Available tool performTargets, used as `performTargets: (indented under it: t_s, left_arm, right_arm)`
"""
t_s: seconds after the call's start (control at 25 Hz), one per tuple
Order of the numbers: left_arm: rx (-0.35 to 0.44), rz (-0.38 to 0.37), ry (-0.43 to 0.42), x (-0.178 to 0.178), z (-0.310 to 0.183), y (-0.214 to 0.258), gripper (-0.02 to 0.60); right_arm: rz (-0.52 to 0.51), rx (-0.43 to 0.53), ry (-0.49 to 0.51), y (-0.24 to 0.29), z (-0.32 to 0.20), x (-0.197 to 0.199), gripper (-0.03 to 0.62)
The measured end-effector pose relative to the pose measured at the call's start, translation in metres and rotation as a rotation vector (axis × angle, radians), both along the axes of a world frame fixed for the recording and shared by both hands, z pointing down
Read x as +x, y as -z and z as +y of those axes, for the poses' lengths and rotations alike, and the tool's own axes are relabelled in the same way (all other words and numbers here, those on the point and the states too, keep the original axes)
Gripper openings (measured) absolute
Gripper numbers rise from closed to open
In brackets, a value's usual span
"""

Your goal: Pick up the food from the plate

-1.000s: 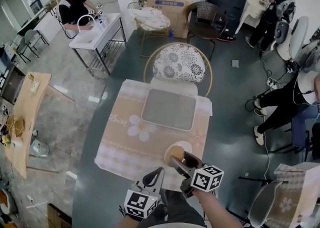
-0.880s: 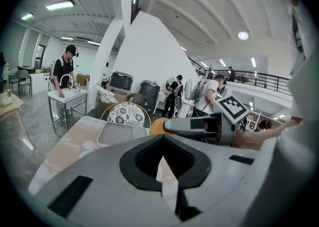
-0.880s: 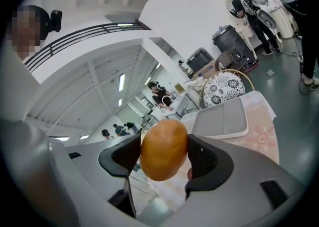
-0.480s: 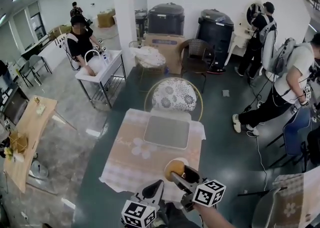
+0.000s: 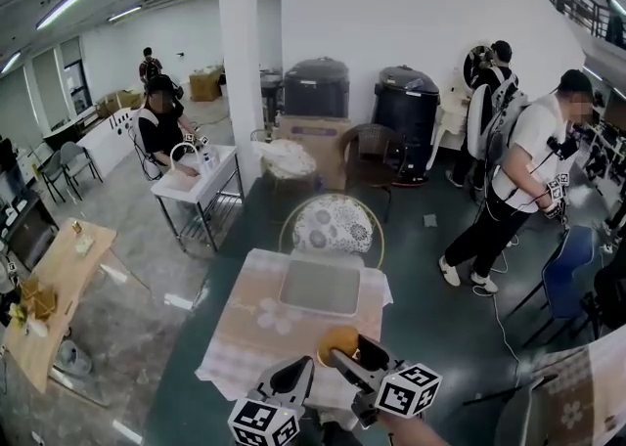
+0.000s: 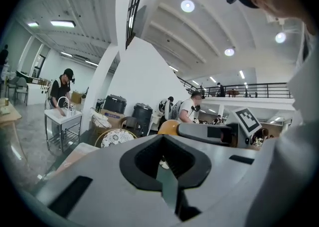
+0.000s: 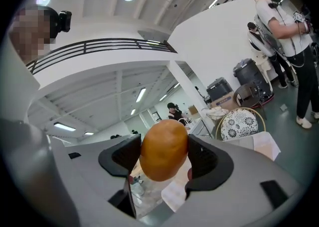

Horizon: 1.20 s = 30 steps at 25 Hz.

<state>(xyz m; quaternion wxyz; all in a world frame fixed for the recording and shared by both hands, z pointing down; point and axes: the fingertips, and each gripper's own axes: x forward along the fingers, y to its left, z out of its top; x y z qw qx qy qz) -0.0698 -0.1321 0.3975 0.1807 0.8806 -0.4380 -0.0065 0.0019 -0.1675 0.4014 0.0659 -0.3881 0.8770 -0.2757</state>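
Observation:
A round golden-brown bun is pinched between the two grey jaws of my right gripper, which is shut on it and tilted upward. From the head view, the bun and right gripper hang over the near edge of the cloth-covered table. In the left gripper view the bun shows just beyond the jaws. My left gripper sits just left of it, jaws shut with nothing between them. I cannot make out the plate.
A grey mat lies on the table's far half. A floral-cushioned chair stands behind the table. A person stands at the right by a blue chair. A steel sink table and a wooden table are at the left.
The head view has tilted up, showing more of the room and less of the table. The right gripper keeps hold of the bun near the table's front edge; both grippers stay low in view.

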Motion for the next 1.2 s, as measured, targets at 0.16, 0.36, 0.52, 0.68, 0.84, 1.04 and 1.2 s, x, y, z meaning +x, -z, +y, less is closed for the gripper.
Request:
performTargets:
  t_s: [0.16, 0.36, 0.52, 0.68, 0.84, 1.04, 1.2]
  left_arm:
    - [0.032, 0.001, -0.006, 0.004, 0.008, 0.011, 0.006]
    - [0.058, 0.006, -0.004, 0.005, 0.020, 0.018, 0.006]
    - [0.074, 0.007, -0.003, 0.000, 0.023, 0.025, 0.006]
    - [0.086, 0.006, -0.001, 0.001, 0.023, 0.032, 0.006]
    - [0.094, 0.004, -0.001, 0.003, 0.024, 0.034, 0.006]
    - [0.093, 0.002, -0.007, 0.003, 0.027, 0.033, 0.006]
    - [0.093, 0.001, -0.008, 0.002, 0.028, 0.031, 0.006]
  right_arm:
    - [0.005, 0.034, -0.018, 0.015, 0.009, 0.003, 0.278]
    - [0.036, 0.091, -0.020, 0.033, 0.025, 0.001, 0.278]
    - [0.057, 0.117, -0.021, 0.040, 0.030, -0.005, 0.278]
    - [0.064, 0.123, -0.021, 0.043, 0.031, -0.005, 0.278]
    - [0.071, 0.133, -0.019, 0.044, 0.033, -0.005, 0.278]
    - [0.079, 0.138, -0.018, 0.044, 0.036, -0.008, 0.278]
    - [0.086, 0.140, -0.016, 0.044, 0.038, -0.010, 0.278]
